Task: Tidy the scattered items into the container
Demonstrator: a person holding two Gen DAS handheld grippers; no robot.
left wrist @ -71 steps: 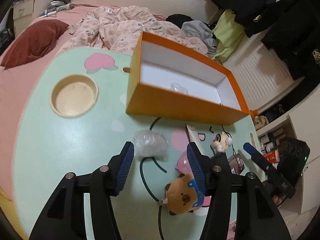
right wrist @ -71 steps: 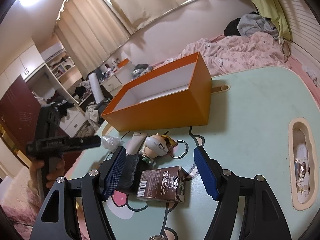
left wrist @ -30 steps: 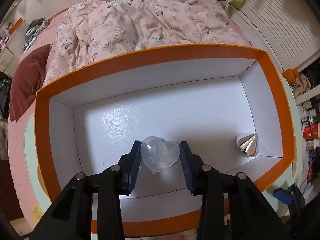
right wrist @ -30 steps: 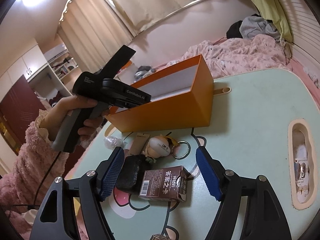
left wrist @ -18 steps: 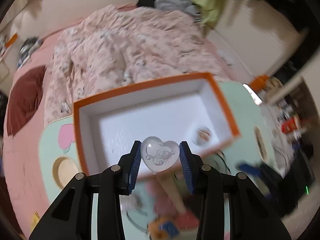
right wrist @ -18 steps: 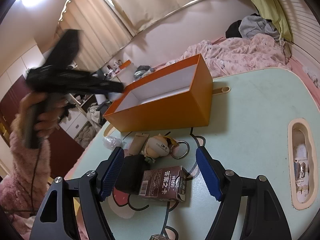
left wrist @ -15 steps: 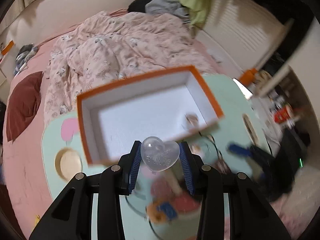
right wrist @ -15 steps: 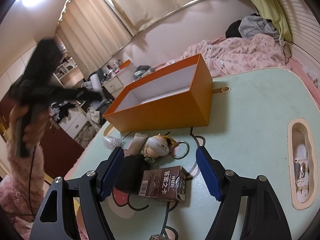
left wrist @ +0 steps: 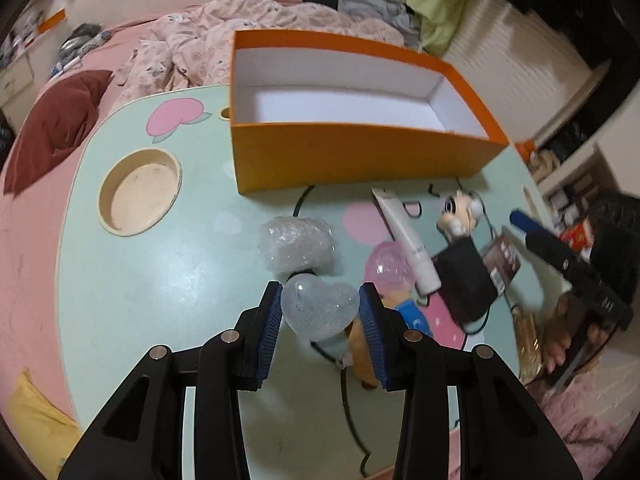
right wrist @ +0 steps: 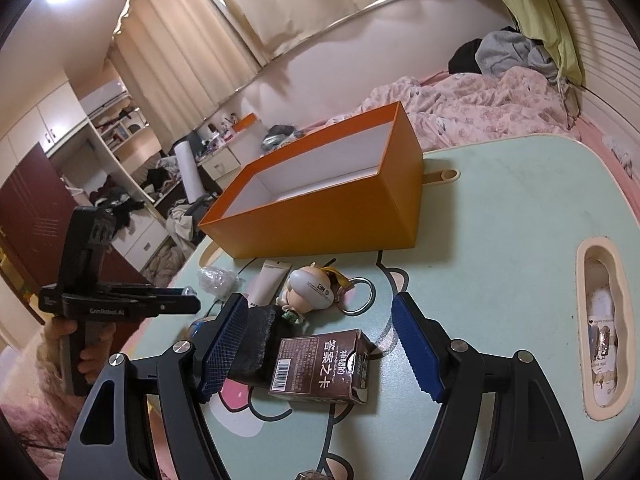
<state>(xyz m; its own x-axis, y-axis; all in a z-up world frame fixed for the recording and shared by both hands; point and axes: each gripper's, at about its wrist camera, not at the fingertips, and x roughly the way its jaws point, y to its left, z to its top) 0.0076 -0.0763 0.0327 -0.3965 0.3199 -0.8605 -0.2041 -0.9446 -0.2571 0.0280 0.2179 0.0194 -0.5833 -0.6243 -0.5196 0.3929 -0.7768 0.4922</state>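
Left gripper (left wrist: 320,312) pads bracket clear plastic heart (left wrist: 319,310), jaws just easing apart — light, slick, rigid; grip flat flanks.

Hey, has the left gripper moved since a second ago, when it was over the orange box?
Yes. The left gripper, with the clear heart between its jaws, has pulled back from above the orange box and now hangs over the table's clutter.

mint table (left wrist: 168,280) bears orange box (left wrist: 352,156), bubble wrap (left wrist: 296,246), brown carton (right wrist: 324,368).
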